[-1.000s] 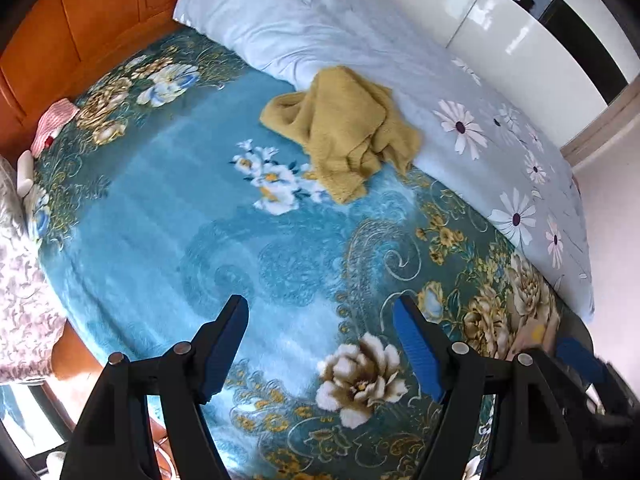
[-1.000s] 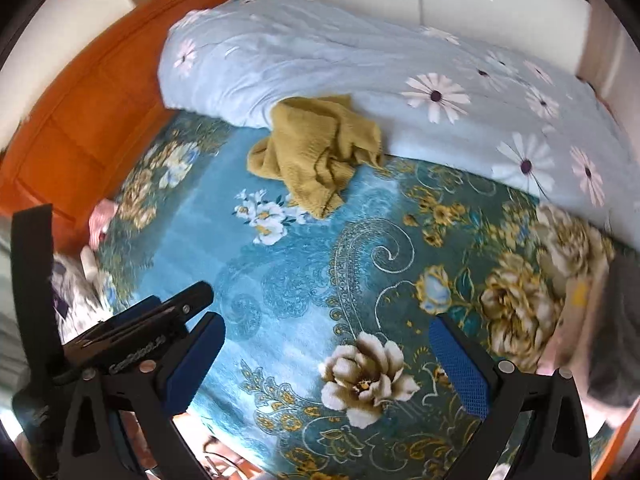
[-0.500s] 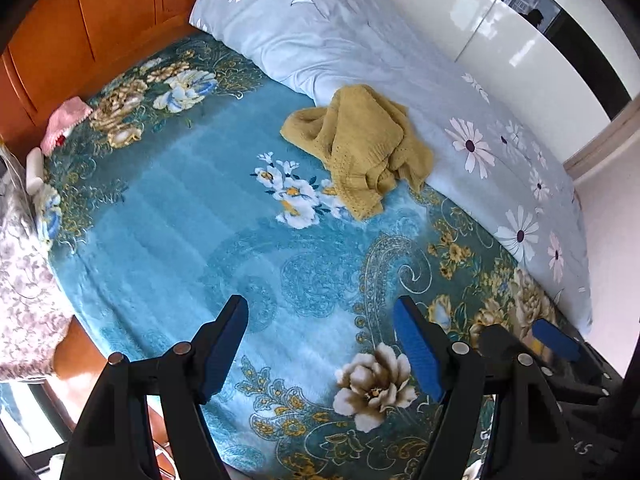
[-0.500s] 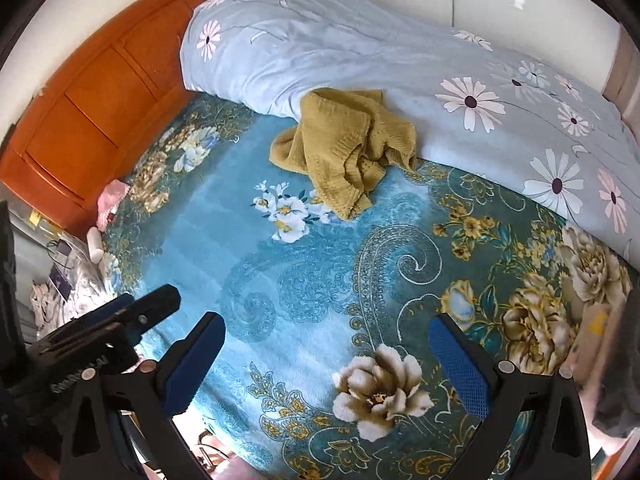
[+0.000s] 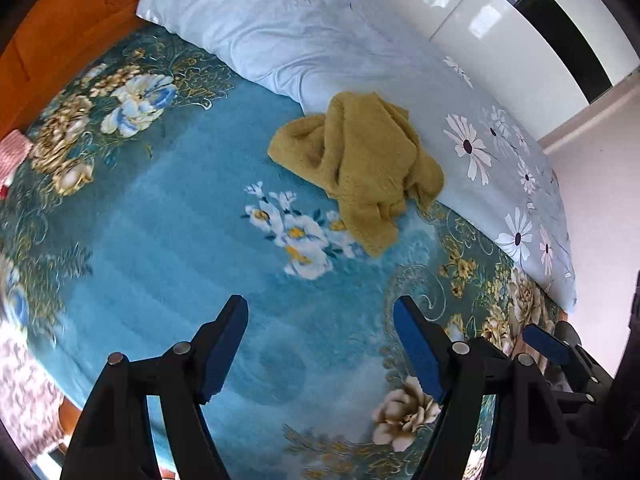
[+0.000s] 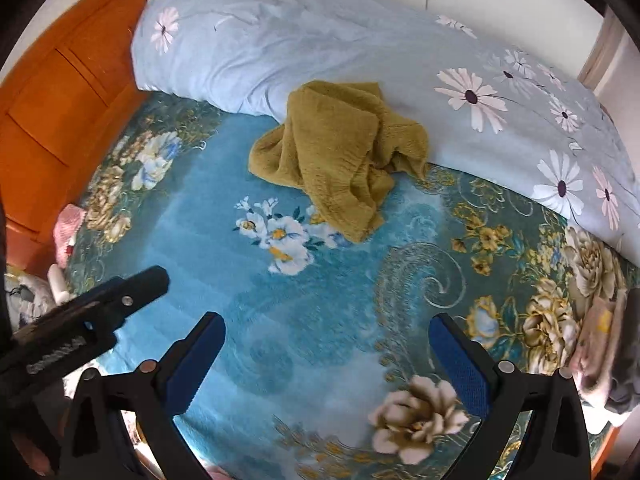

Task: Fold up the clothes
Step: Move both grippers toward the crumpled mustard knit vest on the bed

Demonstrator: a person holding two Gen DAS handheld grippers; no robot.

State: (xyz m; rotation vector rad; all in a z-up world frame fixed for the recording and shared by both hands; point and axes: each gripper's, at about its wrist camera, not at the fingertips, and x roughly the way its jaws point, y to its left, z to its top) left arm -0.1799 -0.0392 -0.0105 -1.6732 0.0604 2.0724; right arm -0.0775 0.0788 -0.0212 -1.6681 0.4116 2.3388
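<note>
Jaws spread wide and empty on both left gripper (image 5: 320, 348) and right gripper (image 6: 326, 364), low in frame above teal floral blanket (image 5: 160, 240). Crumpled mustard knit sweater (image 5: 360, 168) at upper centre, leaning on daisy-print duvet (image 5: 300, 28), long axis upper left to lower right, one end trailing downward. Lettering on gripper at lower left, unreadable.

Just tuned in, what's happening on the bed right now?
Nothing is being handled. A crumpled mustard sweater lies in a heap on the teal blanket, its far side leaning against the pale floral duvet. The left gripper and the right gripper are both open and empty, held over the blanket short of the sweater and pointed toward it. Folding has not started.
</note>
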